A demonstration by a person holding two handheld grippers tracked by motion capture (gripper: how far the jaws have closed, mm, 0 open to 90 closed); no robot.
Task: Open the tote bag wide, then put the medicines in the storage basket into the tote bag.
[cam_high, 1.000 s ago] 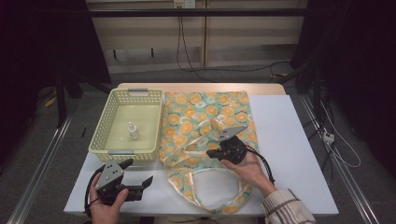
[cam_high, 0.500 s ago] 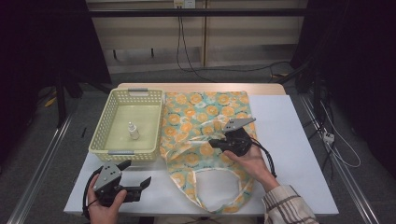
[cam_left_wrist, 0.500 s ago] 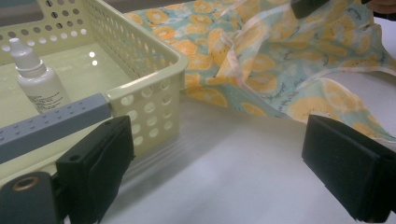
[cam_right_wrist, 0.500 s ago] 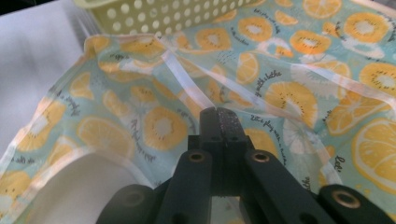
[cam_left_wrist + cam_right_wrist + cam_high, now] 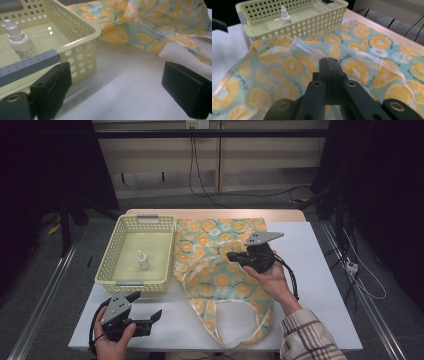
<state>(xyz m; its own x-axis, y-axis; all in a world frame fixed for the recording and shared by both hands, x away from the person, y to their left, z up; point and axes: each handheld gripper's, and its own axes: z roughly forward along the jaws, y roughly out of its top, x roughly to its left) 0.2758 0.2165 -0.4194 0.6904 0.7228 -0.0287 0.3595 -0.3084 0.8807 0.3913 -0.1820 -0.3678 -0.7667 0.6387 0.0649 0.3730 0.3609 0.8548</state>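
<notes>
A person's left gripper (image 5: 145, 312) rests at the table's (image 5: 325, 285) near left corner, its black jaws spread wide with nothing but bare white tabletop between them, just in front of a pale yellow perforated basket (image 5: 131, 281). A small white dropper bottle (image 5: 143, 260) stands upright alone on the basket's floor, with free space all round it. Touching the basket's right wall lies the tote bag (image 5: 220, 275), turquoise cloth printed with orange slices, crumpled and rucked rather than flat, spread from the table's far edge down the middle towards the near edge. Its pale handle loop (image 5: 235, 340) curls open on the white surface close to the near edge, and a thin translucent strap (image 5: 312, 51) crosses the printed cloth. Over the bag's right half the right gripper (image 5: 231, 255), in an upturned hand (image 5: 270, 277), is held above the cloth with its jaws closed flat against each other; whether a fold of fabric is caught between the pads cannot be made out. To the right of the bag a broad strip of white tabletop reaches to the table's right edge, and a band of bare wood runs along the far side.
</notes>
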